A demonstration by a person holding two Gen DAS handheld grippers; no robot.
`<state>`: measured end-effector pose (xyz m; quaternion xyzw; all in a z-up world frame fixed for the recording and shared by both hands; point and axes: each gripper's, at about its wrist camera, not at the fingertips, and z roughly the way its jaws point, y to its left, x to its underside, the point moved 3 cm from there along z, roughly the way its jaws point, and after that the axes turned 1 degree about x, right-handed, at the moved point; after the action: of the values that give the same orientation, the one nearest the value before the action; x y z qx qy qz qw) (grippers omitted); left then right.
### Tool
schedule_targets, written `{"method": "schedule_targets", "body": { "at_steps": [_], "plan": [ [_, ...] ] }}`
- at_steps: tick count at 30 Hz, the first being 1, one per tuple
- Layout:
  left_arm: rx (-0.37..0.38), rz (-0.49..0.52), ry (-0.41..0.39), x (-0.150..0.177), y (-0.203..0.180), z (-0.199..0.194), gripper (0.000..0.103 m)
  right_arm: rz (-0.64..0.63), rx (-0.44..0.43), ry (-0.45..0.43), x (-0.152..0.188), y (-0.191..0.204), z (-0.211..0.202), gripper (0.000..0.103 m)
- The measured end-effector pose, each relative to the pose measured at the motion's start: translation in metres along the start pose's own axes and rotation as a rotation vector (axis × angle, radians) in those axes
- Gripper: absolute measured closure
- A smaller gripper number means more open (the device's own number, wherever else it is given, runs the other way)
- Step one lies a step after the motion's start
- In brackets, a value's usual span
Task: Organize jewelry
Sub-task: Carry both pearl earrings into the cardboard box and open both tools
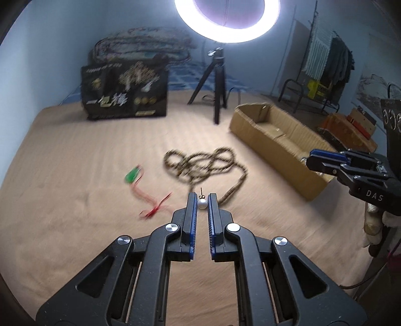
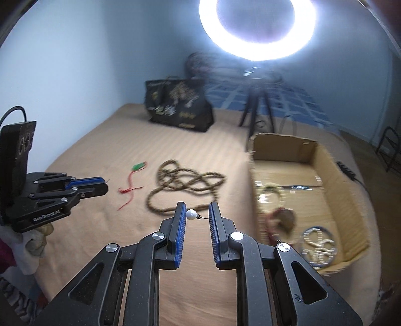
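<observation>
My left gripper (image 1: pixel 202 200) is shut on a white pearl earring (image 1: pixel 202 203), its post pointing up. My right gripper (image 2: pixel 197 213) holds a second pearl earring (image 2: pixel 191 214) between its fingers: the pearl touches the left pad and the post reaches the right one. A long brown bead necklace (image 1: pixel 203 164) lies coiled on the tan bed, also in the right wrist view (image 2: pixel 185 184). A green pendant on a red cord (image 1: pixel 132 175) lies left of it. The cardboard box (image 2: pixel 345 200) holds a bead bracelet (image 2: pixel 272 194), a silver chain (image 2: pixel 319 245) and a brown piece (image 2: pixel 284 219).
A black gift bag (image 1: pixel 125 92) and a tripod (image 1: pixel 216 82) under a ring light (image 1: pixel 226 20) stand at the back of the bed. A clothes rack (image 1: pixel 328 62) and a chair (image 1: pixel 295 92) are on the right. The right gripper (image 1: pixel 325 160) shows over the box.
</observation>
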<state>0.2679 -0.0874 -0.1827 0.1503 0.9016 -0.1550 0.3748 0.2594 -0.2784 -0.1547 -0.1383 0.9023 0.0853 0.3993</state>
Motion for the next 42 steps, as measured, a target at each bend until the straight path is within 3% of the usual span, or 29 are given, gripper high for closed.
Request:
{"method": "schedule_targets", "body": {
  "at_steps": [9, 20, 30, 42],
  "plan": [
    [0.051, 0.050, -0.044, -0.042, -0.041, 0.017, 0.097, 0.077, 0.092, -0.026, 0.005, -0.055, -0.025, 0.086],
    [0.097, 0.071, -0.023, -0.092, -0.080, 0.067, 0.097, 0.133, 0.153, -0.019, 0.010, -0.101, -0.033, 0.086],
    [0.106, 0.100, 0.021, -0.107, -0.115, 0.110, 0.097, 0.170, 0.184, 0.019, 0.020, -0.131, -0.021, 0.086],
    [0.130, 0.137, 0.051, -0.102, -0.139, 0.125, 0.096, 0.200, 0.182, 0.050, 0.028, -0.144, -0.010, 0.086]
  ]
}}
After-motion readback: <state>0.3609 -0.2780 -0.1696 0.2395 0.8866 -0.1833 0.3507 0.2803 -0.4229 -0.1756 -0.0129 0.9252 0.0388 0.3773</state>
